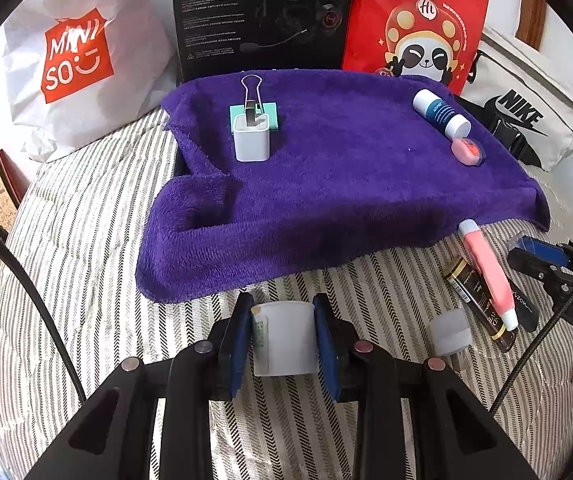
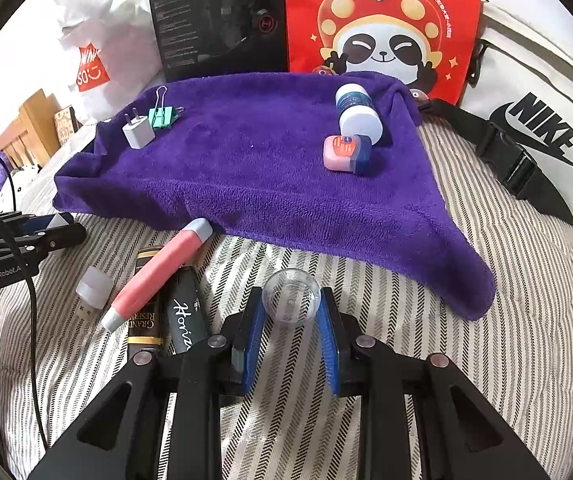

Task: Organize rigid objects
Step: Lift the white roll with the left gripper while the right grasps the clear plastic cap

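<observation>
Grippers both hold something above the striped bedspread [image 1: 86, 240]: left gripper [image 1: 284, 336] clamps a white cup [image 1: 284, 338], right gripper [image 2: 292, 312] pinches a clear cap [image 2: 292, 298]. Next, probably carrying them onto the purple towel [image 1: 326, 180].

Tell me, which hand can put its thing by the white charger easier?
Left. The white charger sits straight ahead of the left gripper, whose jaws hold a white cup. For the right gripper, holding a clear cup, it lies far left.
</observation>
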Demonstrator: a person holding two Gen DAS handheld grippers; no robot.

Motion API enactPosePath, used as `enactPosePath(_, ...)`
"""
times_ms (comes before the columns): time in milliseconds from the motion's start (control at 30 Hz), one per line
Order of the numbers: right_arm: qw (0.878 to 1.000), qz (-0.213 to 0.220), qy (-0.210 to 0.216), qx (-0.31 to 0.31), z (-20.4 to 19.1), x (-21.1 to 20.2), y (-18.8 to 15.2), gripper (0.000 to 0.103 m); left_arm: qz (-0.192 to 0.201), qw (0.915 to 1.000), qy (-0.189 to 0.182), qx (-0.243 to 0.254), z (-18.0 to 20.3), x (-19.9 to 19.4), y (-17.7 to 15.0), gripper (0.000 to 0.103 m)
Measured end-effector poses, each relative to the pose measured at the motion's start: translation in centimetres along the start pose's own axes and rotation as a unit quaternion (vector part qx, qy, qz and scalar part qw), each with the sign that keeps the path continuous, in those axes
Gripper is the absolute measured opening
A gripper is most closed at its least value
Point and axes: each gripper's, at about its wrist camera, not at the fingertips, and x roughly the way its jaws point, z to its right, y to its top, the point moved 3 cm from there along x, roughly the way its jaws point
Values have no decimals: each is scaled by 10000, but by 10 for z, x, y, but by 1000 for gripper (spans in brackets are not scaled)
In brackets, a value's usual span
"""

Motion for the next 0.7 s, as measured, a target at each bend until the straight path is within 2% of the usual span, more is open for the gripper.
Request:
enactPosePath(133, 9999, -61, 60, 84, 4, -5, 1, 27, 51, 9996, -171, -204, -7, -7, -1, 29)
enactPosePath(367, 9999, 94, 74, 42, 9, -24, 6, 27, 198, 9987, -347, -305, -15, -24, 4, 28)
enactPosePath(700, 9994, 244, 47, 251, 23, -43, 13, 27, 314, 9982, -405, -305, -17, -32, 16, 29)
